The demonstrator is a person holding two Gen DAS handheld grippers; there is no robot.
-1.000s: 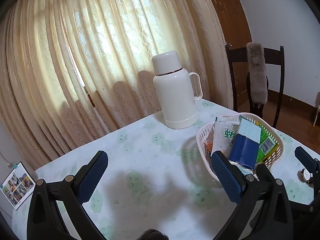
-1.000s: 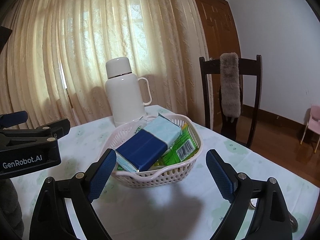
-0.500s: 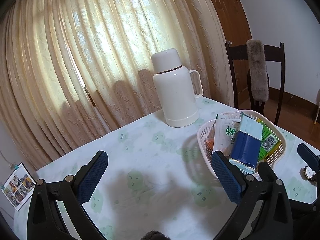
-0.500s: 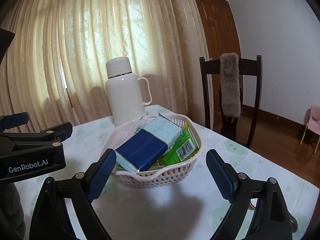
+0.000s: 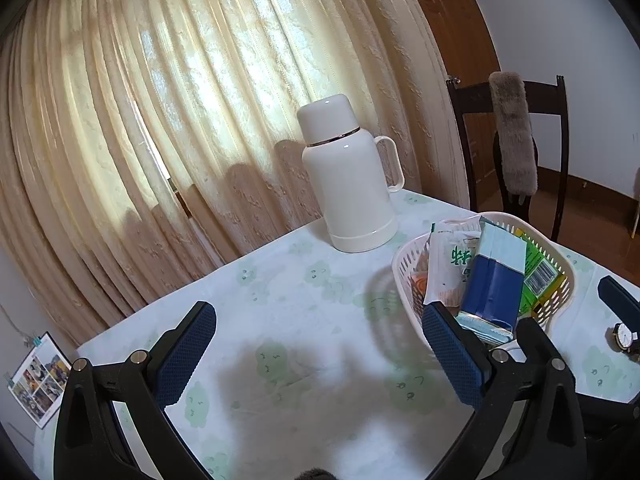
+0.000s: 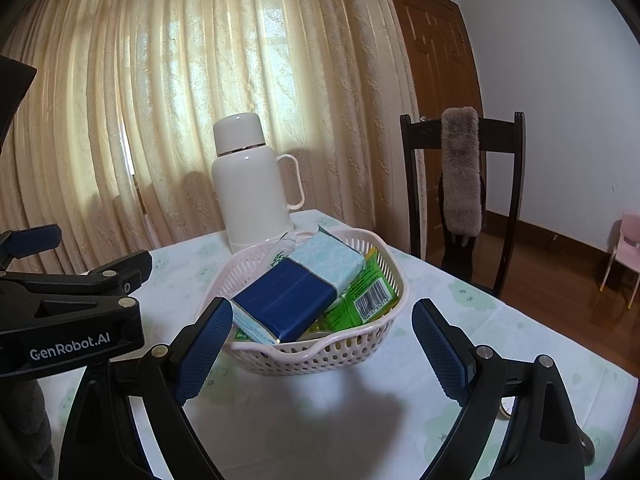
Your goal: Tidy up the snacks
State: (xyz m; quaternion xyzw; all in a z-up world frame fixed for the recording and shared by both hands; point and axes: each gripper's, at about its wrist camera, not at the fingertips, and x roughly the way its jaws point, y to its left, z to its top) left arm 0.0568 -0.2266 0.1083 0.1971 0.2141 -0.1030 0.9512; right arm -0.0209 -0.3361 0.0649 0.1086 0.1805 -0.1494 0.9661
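The blue-and-pale packet (image 6: pixel 298 286) lies over most of the basket's (image 6: pixel 320 354) contents, so the white pack (image 5: pixel 450 264) and green pack (image 6: pixel 366 298) beyond the right claw's fingers show only in part. An orange item (image 5: pixel 420 282) under them cannot be identified. A wristwatch (image 5: pixel 624 338), right of the left claw, is cut by the picture's edge.

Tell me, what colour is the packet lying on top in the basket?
Dark blue and pale blue packet, clearest in the right wrist view.

Table (image 6: pixel 460 320) under pale green-patterned cloth: white thermos (image 6: pixel 252 184), snack basket (image 6: pixel 320 356), wristwatch (image 5: pixel 624 338).
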